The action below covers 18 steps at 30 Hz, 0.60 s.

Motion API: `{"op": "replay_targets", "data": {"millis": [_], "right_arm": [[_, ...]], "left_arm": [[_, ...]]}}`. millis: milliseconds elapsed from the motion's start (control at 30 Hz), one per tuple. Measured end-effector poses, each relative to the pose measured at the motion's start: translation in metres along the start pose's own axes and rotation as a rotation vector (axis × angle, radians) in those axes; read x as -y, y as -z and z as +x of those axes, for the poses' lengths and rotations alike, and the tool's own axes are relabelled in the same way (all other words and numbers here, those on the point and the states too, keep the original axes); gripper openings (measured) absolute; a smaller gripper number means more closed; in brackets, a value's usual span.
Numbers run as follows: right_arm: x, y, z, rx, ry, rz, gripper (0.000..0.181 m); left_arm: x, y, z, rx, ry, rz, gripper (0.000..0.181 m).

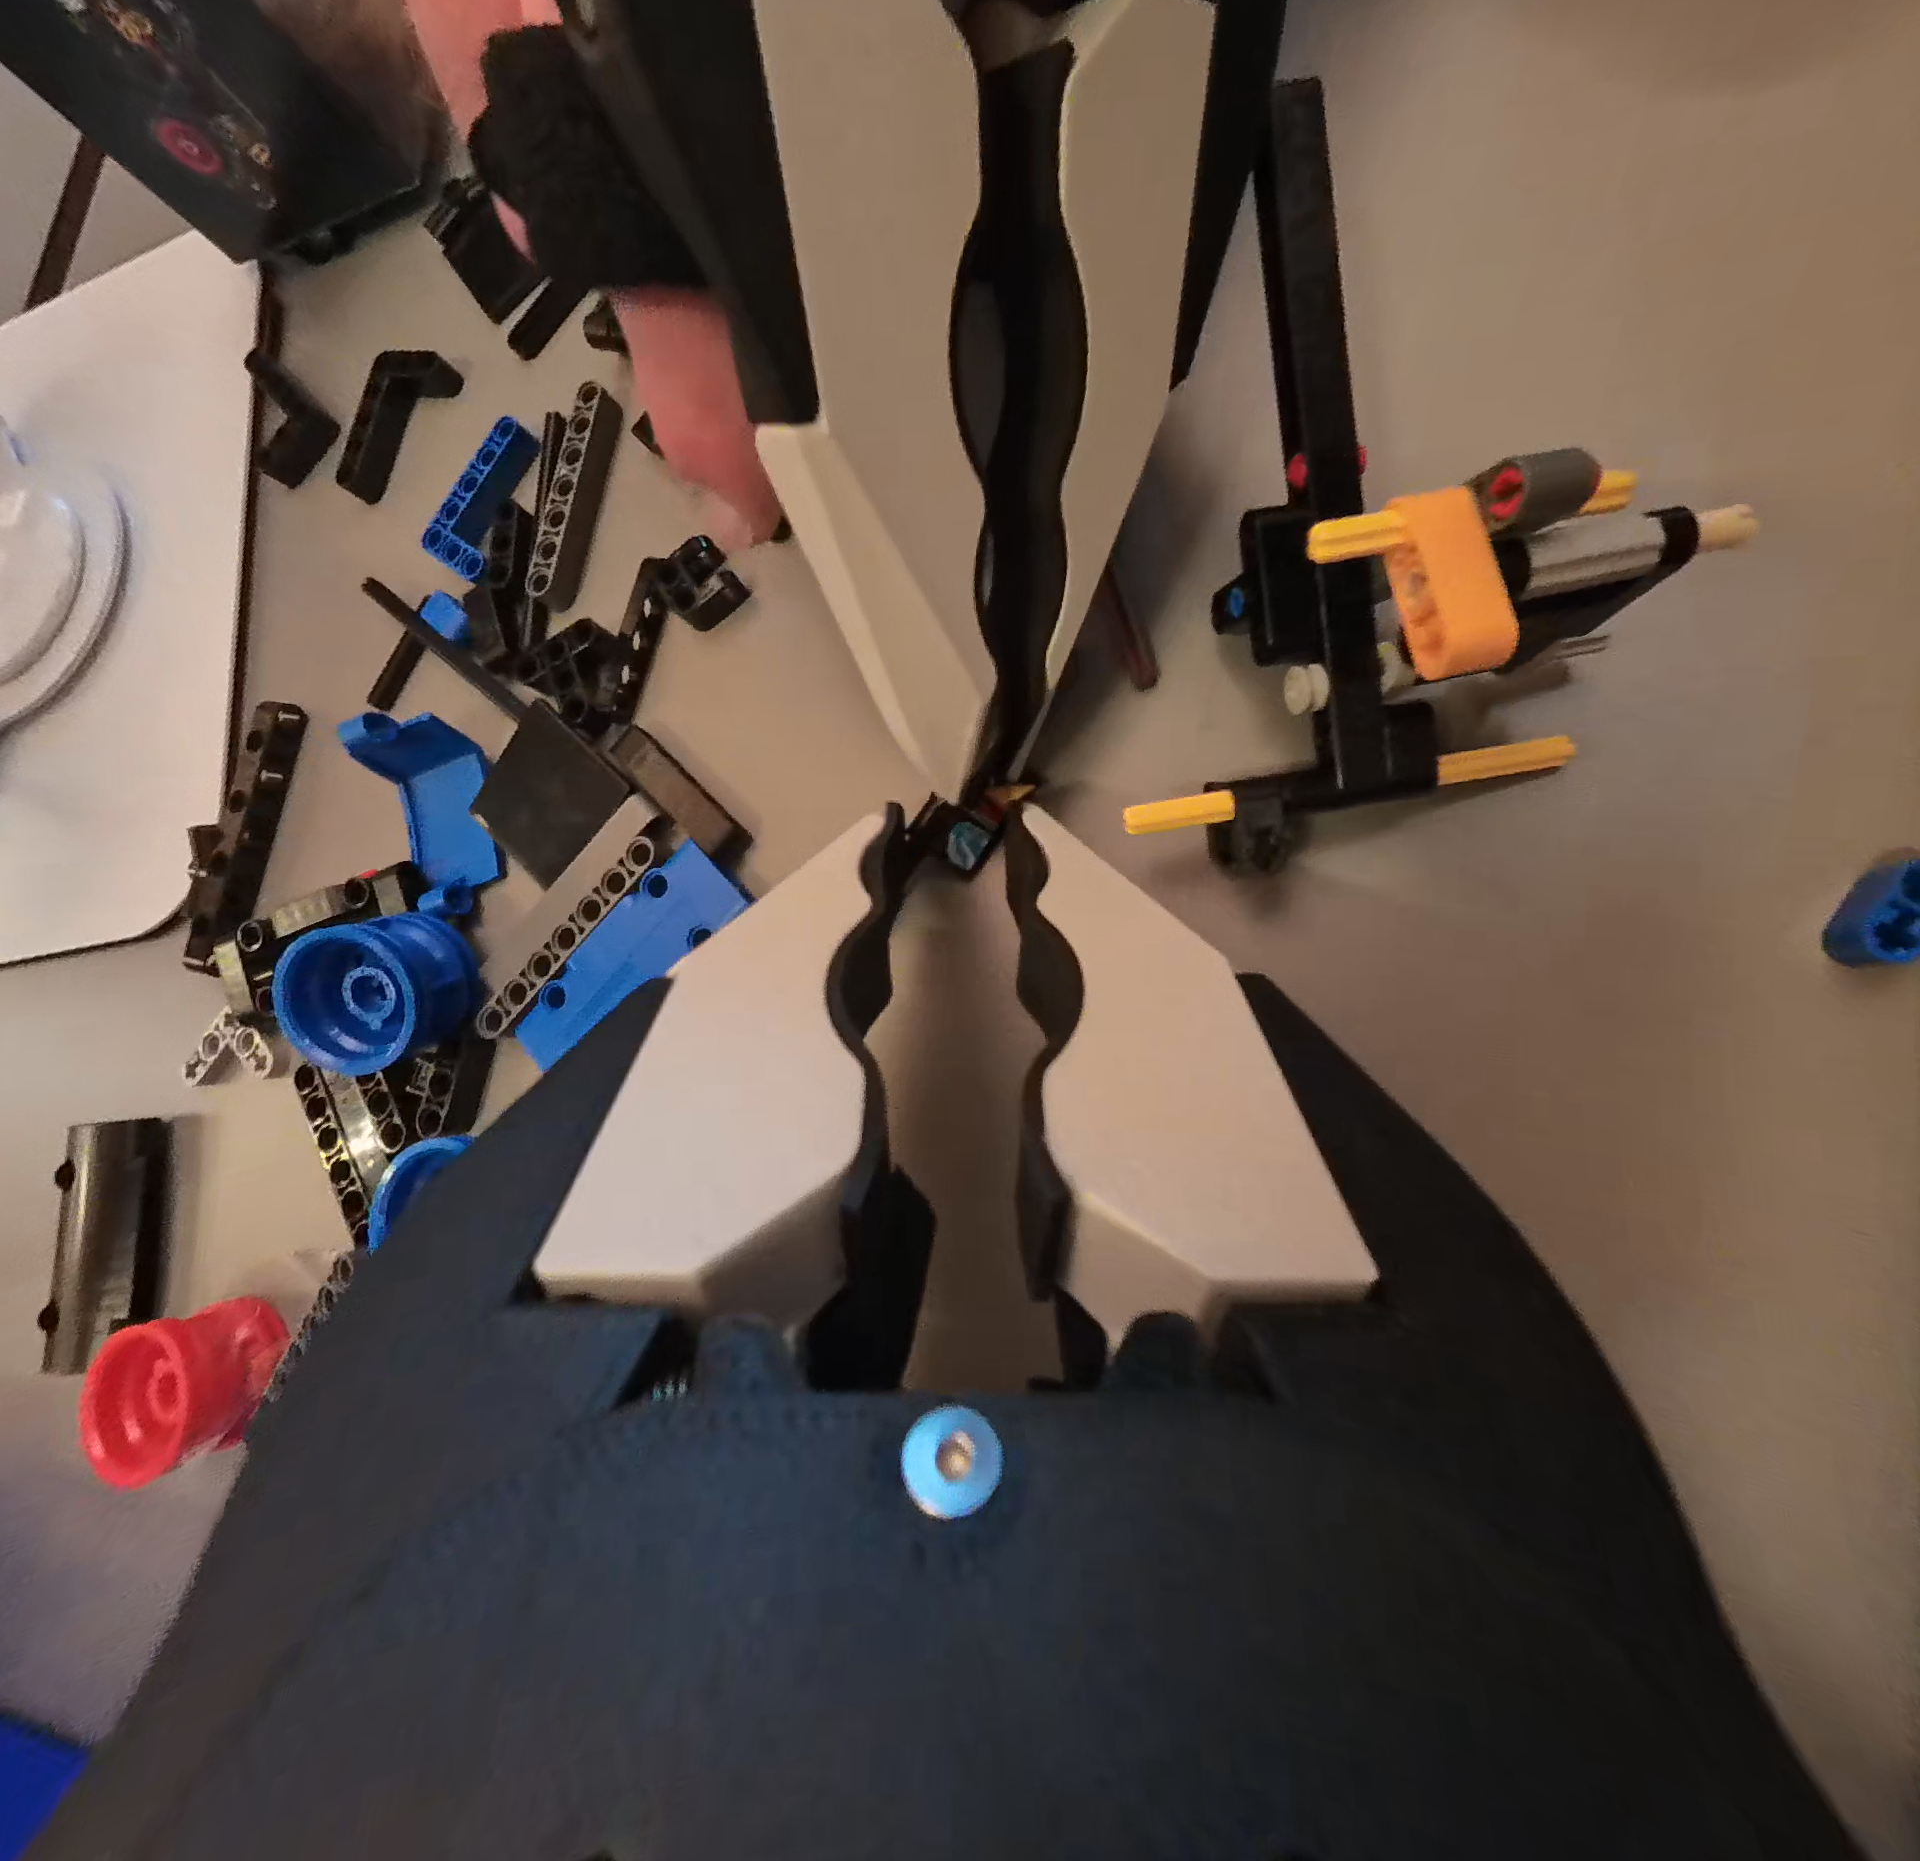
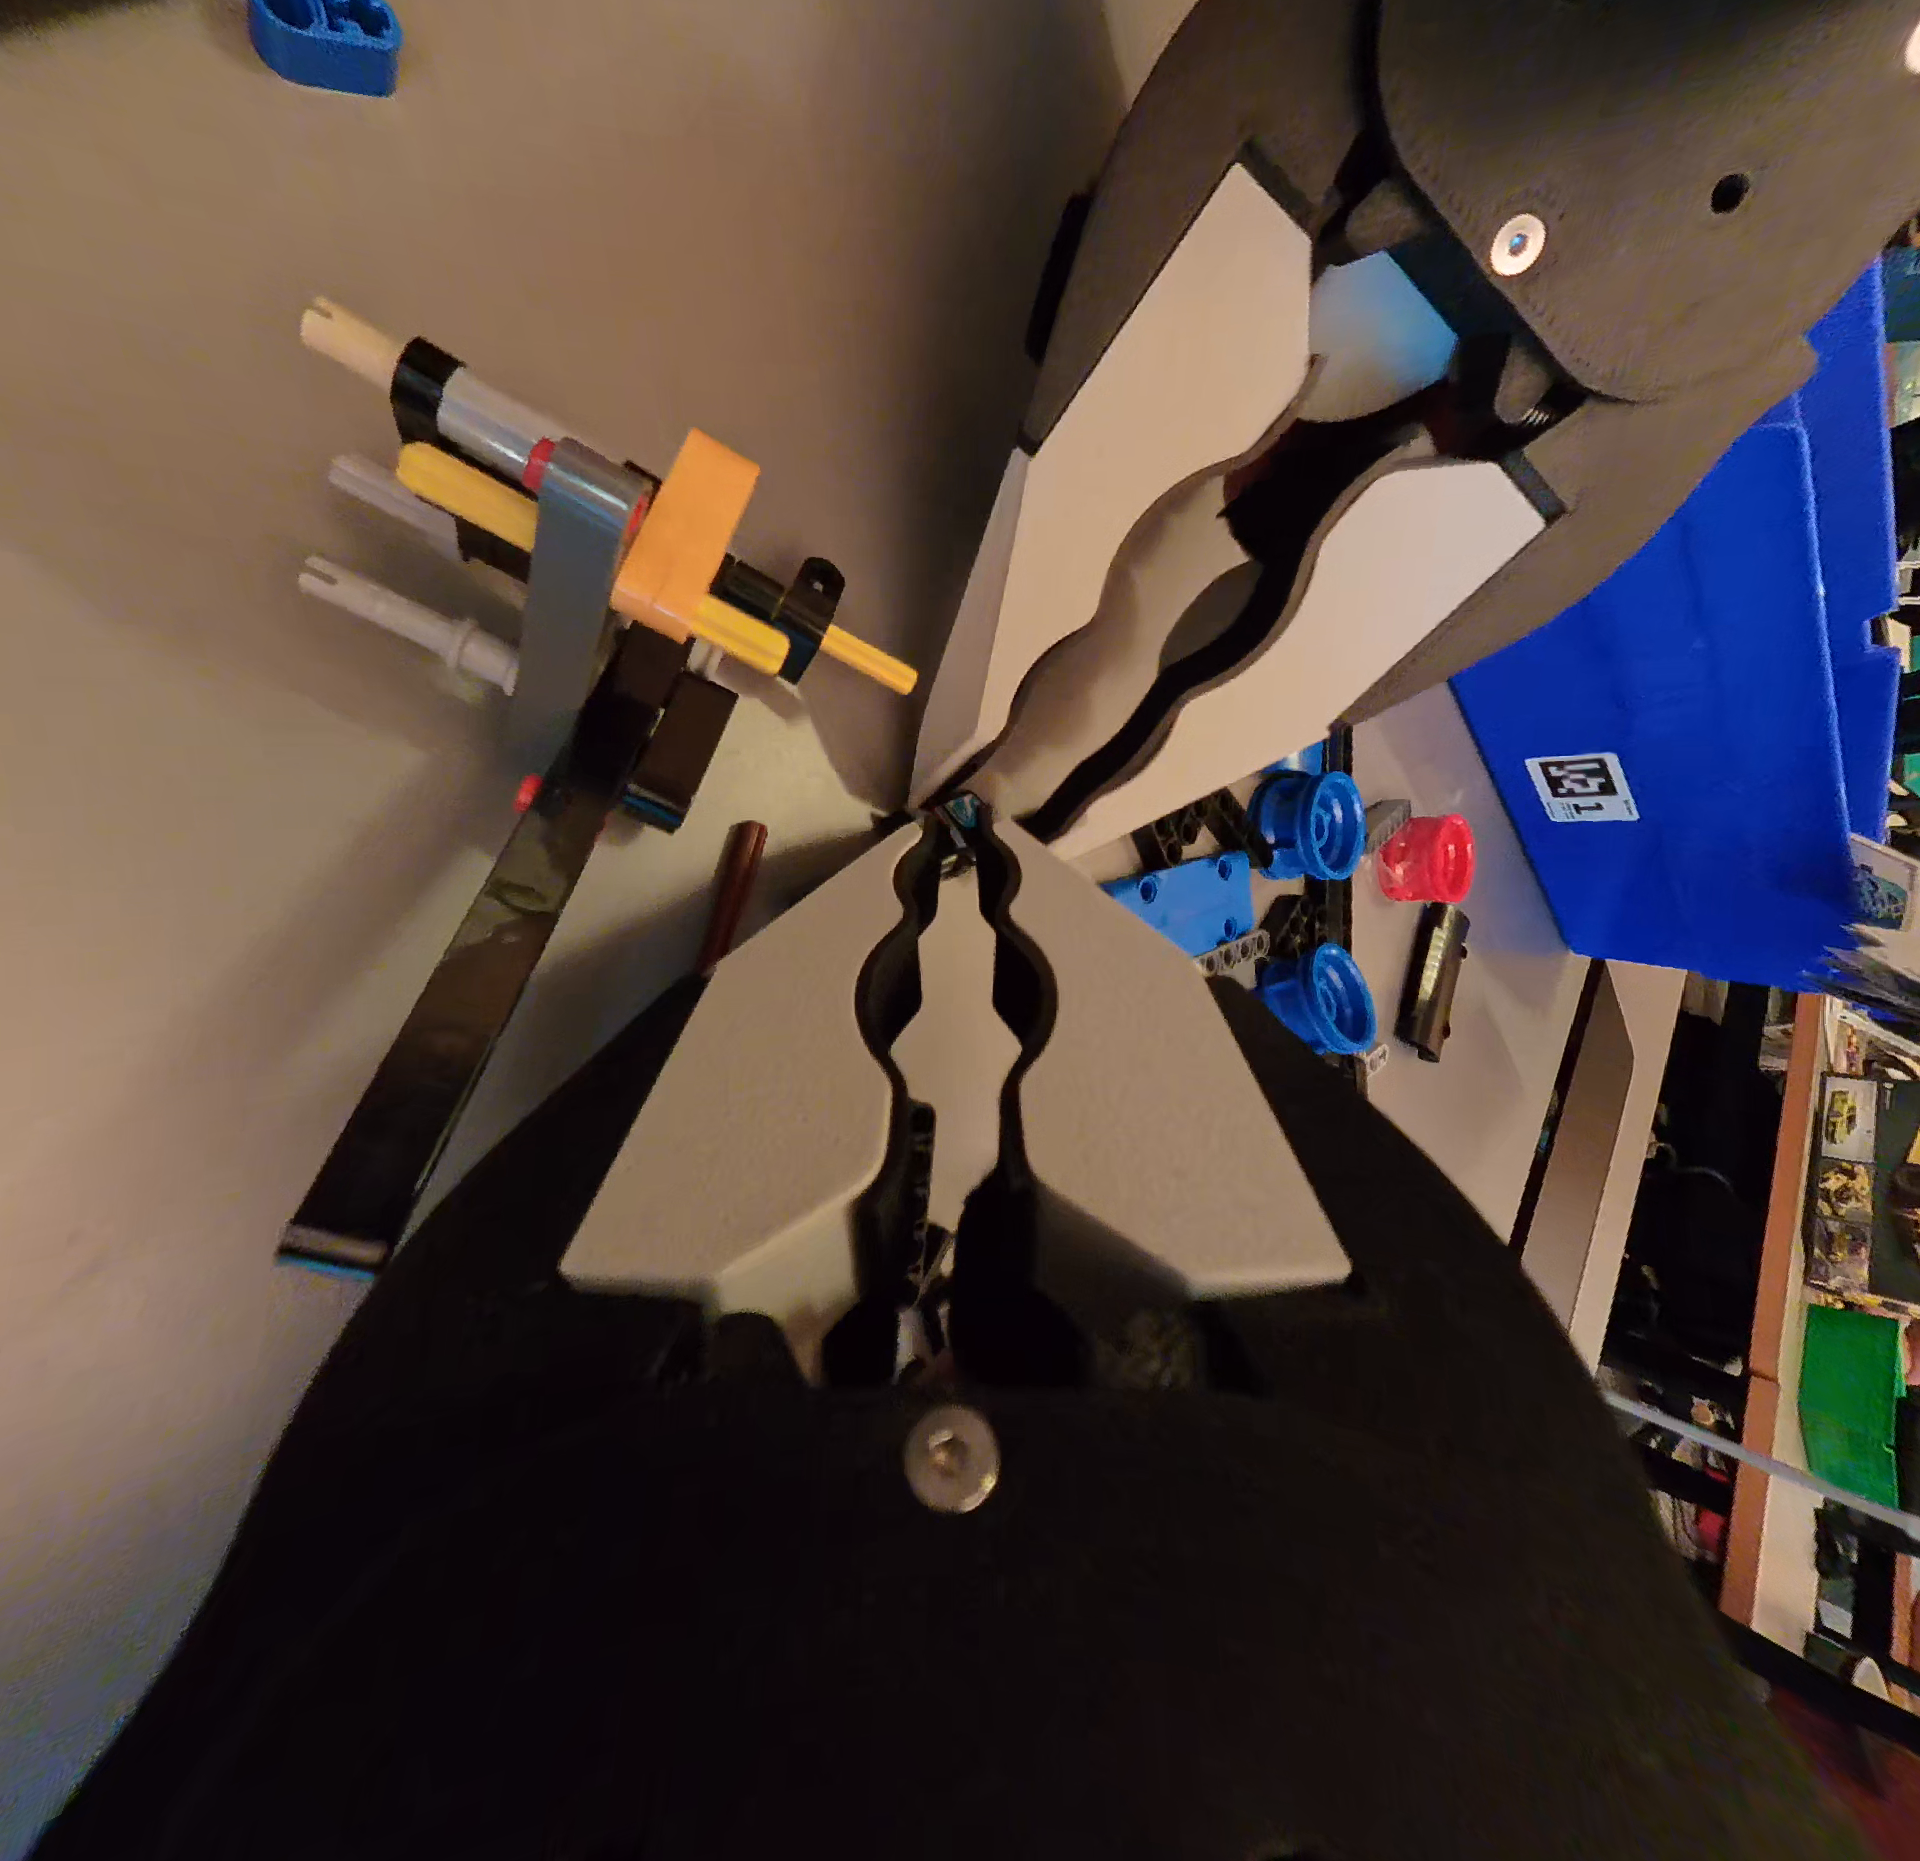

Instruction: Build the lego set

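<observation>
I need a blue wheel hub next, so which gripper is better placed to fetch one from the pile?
Left, probably. The pile with the blue wheel hub lies right beside the left gripper; the right gripper would have to reach past it. Both pinch the small black piece.

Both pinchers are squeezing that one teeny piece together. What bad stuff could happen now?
1. The tiny black piece is pinched only at the very tips of the left gripper and right gripper, so it might slip and pop out.
2. If it drops, it could vanish among the loose black and blue parts.
3. The half-built model lies close by, so a jerk might knock it.
</observation>
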State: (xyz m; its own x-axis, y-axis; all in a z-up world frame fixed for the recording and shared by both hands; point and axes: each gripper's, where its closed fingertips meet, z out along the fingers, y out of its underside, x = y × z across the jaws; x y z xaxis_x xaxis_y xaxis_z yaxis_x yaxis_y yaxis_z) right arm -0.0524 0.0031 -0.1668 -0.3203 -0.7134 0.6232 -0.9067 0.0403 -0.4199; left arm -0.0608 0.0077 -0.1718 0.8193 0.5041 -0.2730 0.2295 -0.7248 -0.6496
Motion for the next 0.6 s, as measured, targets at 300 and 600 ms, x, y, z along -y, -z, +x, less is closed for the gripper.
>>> {"op": "replay_targets", "data": {"millis": [300,600], "right_arm": [[-0.004,0.006,0.001,-0.012,-0.02,-0.019,0.008],[-0.018,0.015,0.001,-0.039,-0.066,-0.084,0.012]], "left_arm": [[-0.001,-0.001,0.002,-0.019,0.036,0.02,0.014],[0.0,-0.002,0.002,-0.019,0.064,0.054,0.014]]}}
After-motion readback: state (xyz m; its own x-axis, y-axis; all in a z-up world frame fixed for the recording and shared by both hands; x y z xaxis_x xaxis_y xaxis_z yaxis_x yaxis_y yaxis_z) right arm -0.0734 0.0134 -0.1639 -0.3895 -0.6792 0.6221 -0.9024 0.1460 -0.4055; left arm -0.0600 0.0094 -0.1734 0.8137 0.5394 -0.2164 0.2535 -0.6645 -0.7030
